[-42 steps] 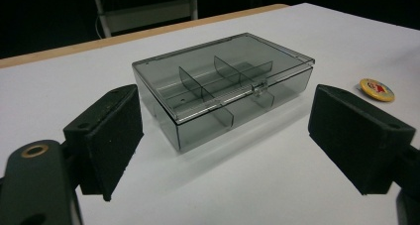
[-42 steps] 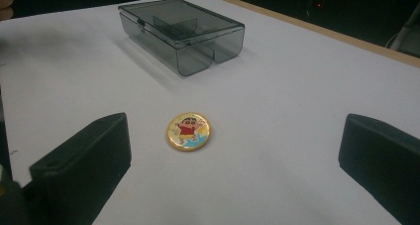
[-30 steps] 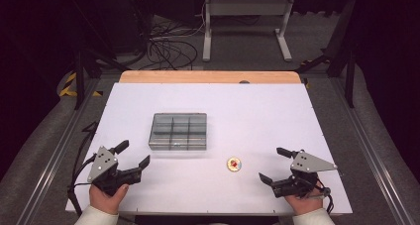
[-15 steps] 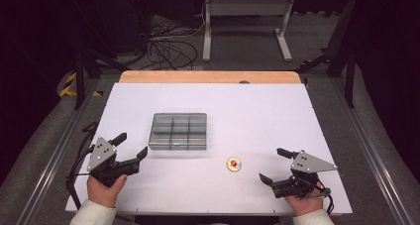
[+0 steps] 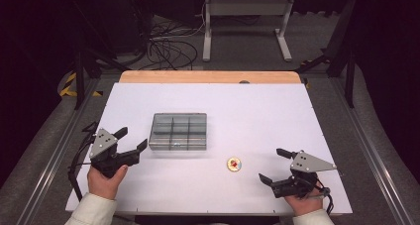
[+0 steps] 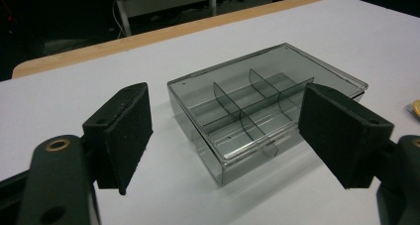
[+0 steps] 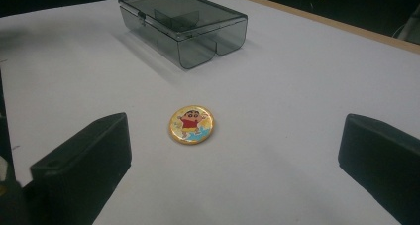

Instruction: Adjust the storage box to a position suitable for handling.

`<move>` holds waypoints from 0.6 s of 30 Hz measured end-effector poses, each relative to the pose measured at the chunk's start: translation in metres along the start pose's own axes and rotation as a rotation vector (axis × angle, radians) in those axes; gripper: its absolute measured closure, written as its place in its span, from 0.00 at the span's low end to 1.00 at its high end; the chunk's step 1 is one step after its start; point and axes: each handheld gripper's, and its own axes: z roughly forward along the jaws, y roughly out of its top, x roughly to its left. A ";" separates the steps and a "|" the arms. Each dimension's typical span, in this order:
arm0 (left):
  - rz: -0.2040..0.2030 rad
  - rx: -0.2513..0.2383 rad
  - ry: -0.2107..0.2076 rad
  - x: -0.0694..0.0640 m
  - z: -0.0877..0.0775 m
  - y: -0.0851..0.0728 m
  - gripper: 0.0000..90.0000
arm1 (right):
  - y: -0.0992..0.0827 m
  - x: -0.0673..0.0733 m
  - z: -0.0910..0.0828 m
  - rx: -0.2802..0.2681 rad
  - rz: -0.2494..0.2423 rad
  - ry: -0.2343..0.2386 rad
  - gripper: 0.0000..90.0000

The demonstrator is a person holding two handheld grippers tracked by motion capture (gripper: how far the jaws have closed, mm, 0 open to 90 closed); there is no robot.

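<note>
A clear grey compartment box (image 5: 178, 131) lies shut in the middle of the white table. A round gold cartoon badge (image 5: 234, 163) lies flat to its right and nearer me. My left gripper (image 5: 132, 138) is open just left of the box's near left corner. Its jaws have just been closing a little, with nothing between the pads. In the left gripper view the box (image 6: 262, 101) sits just beyond the left gripper (image 6: 225, 136). My right gripper (image 5: 271, 164) is open and empty to the right of the badge. The right gripper view shows the badge (image 7: 191, 124) ahead of the right gripper (image 7: 233, 150), untouched.
The white table (image 5: 277, 116) ends in a wooden strip (image 5: 208, 77) at the far edge. Past it stand a metal frame (image 5: 245, 22) and loose cables (image 5: 168, 46) on the floor. Dark rails run along both sides of the table.
My left gripper has moved forward and to the right, closer to the box's corner. The right gripper, the box and the badge have stayed where they were.
</note>
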 end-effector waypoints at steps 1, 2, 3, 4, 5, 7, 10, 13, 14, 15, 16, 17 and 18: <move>-0.004 0.002 -0.006 0.001 0.001 0.000 0.26 | 0.000 0.000 0.000 0.001 0.000 0.000 0.00; -0.009 0.006 -0.014 0.001 0.001 0.001 0.32 | 0.000 0.000 0.000 0.002 0.000 0.000 0.00; -0.014 0.016 -0.018 0.002 0.001 0.002 0.36 | 0.000 0.000 0.000 0.003 0.000 0.001 0.00; -0.018 0.040 -0.024 0.003 0.002 0.004 0.42 | 0.000 0.000 0.000 0.002 0.002 0.003 0.01; -0.020 0.051 -0.025 0.004 0.002 0.005 0.46 | 0.000 0.000 0.000 0.003 0.001 0.003 0.01; -0.022 0.058 -0.032 0.005 0.003 0.006 0.58 | 0.000 0.000 0.000 0.007 -0.003 0.002 0.01; -0.036 0.114 -0.039 0.009 0.009 0.011 0.74 | 0.000 0.000 0.000 0.006 -0.003 0.004 0.01; -0.034 0.132 -0.026 0.010 0.012 0.013 0.84 | 0.000 0.000 0.000 0.008 -0.004 0.005 0.01; -0.032 0.143 -0.021 0.011 0.015 0.016 0.88 | 0.000 0.000 0.001 0.010 -0.005 0.005 0.01; -0.031 0.151 -0.018 0.012 0.017 0.017 0.91 | 0.000 0.000 0.001 0.009 -0.004 0.006 0.01; -0.028 0.160 -0.018 0.013 0.018 0.018 0.95 | 0.000 0.000 0.001 0.010 -0.006 0.007 0.01; -0.031 0.168 -0.016 0.013 0.020 0.019 0.98 | 0.000 0.000 0.001 0.012 -0.007 0.007 0.01; -0.031 0.168 -0.016 0.013 0.020 0.019 1.00 | 0.000 0.000 0.001 0.012 -0.007 0.007 0.01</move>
